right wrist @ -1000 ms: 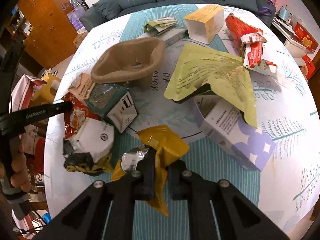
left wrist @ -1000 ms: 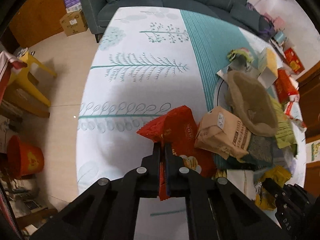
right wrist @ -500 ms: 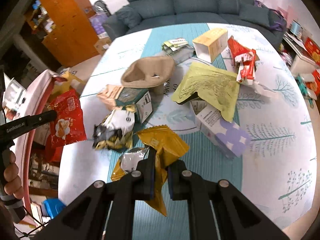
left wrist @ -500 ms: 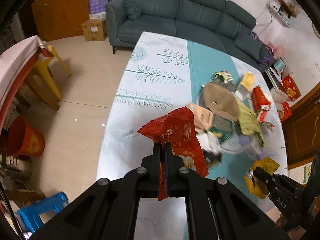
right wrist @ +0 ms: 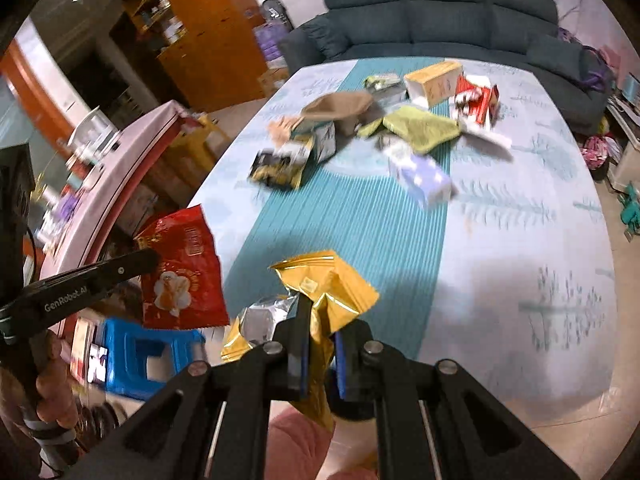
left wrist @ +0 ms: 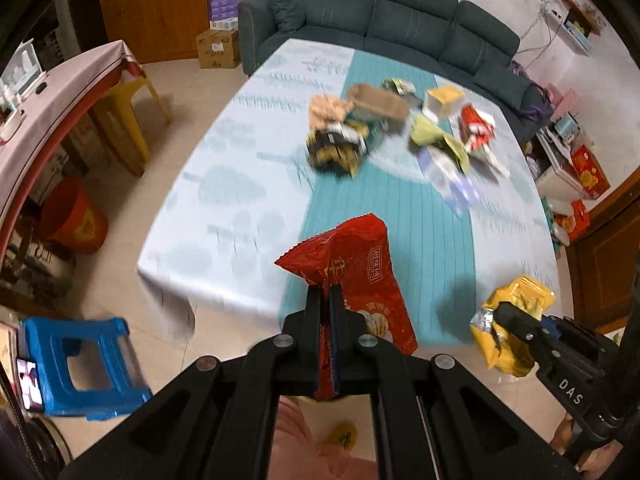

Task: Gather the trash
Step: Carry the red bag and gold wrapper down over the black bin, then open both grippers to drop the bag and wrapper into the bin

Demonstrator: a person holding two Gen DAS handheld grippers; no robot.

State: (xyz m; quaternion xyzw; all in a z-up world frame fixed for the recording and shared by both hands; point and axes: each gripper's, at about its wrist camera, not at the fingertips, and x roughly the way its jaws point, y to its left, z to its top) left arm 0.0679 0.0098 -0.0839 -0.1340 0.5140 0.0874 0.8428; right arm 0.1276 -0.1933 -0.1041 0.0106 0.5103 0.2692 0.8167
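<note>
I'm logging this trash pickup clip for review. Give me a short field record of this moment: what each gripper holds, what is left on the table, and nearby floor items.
left gripper: shut on red snack bag, lifted clear of the table
right gripper: shut on yellow foil pouch, also off the table
table: patterned cloth with teal centre stripe
trash left on table: blurred pile of boxes, bags and wrappers at the far half
floor items: blue stool, red bucket
background: dark green sofa behind the table

a home living room: dark teal sofa (left wrist: 404, 12), wooden cabinets (left wrist: 160, 4), table with patterned tablecloth (left wrist: 224, 200), plastic stools (left wrist: 80, 360)
</note>
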